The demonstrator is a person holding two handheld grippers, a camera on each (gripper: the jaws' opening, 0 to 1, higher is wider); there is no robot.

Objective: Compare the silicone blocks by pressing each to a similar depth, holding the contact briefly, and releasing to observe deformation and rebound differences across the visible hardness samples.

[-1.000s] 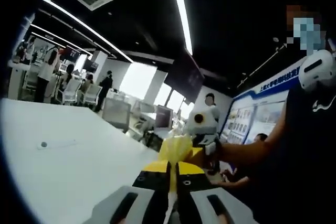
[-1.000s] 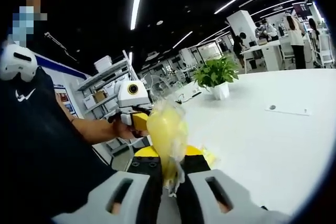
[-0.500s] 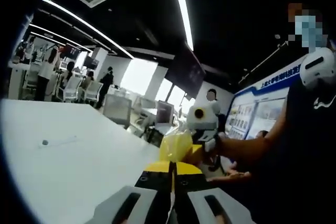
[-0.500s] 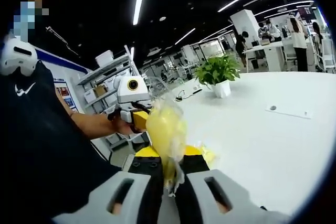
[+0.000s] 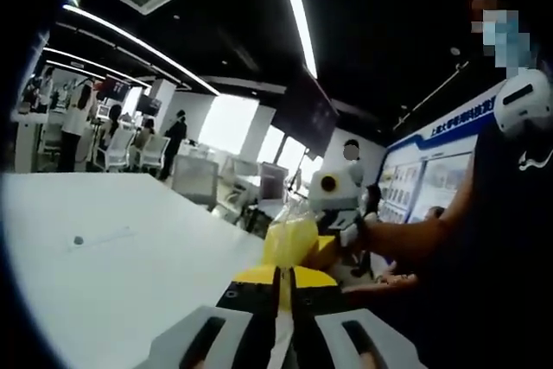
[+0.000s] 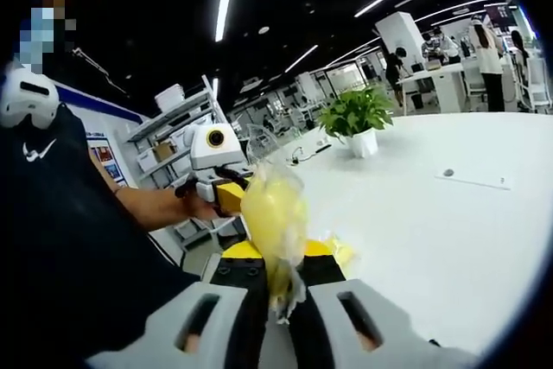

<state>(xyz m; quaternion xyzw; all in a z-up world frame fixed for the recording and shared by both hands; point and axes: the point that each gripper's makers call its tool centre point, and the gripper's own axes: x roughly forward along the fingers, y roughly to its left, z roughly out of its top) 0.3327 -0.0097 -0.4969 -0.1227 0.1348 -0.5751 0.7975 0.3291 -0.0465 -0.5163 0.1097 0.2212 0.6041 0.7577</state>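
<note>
A crinkled clear plastic bag with something yellow inside (image 5: 289, 239) is held up above the white table (image 5: 112, 274). My left gripper (image 5: 283, 289) is shut on the bag's lower edge. Just beyond the bag, the right gripper (image 5: 335, 200) comes in from the right in a person's hand. In the right gripper view the same yellow bag (image 6: 275, 209) rises from between the jaws of my right gripper (image 6: 278, 287), which is shut on it. The left gripper (image 6: 214, 166) sits behind the bag on the left. What the bag holds is too blurred to name.
A potted green plant (image 6: 356, 118) stands on the white table (image 6: 449, 239), with a small round dark item on a flat sheet (image 6: 448, 174) to its right. The person's dark-clothed body (image 6: 69, 239) is close on the left. Desks, chairs and people stand far behind.
Both views have shifted slightly with the hands. The bag stays pinched by both grippers, at about the same height.
</note>
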